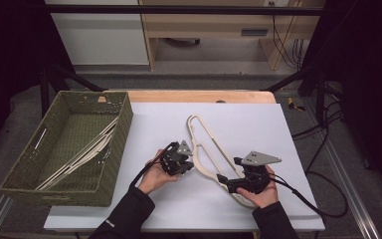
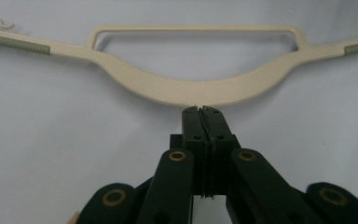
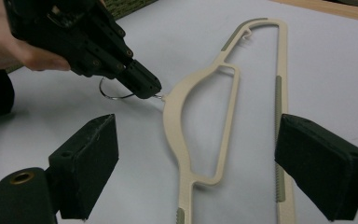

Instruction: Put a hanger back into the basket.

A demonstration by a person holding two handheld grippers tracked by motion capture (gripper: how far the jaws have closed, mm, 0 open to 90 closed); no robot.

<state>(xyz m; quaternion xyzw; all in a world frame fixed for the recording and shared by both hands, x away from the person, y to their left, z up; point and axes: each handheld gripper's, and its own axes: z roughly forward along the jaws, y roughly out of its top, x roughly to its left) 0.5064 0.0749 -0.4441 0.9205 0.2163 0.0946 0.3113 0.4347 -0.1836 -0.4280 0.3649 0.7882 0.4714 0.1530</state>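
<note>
The cream hanger lay flat on the white counter at the centre of the frame, right of the woven basket that held similar hangers. The left gripper had its jaws clamped on the wire hook at the hanger's neck. The right gripper hovered at the hanger's lower end, jaws wide and empty. The pick-up seemed in hand; next, the right jaws would need to close on that arm before lifting toward the basket.
</note>
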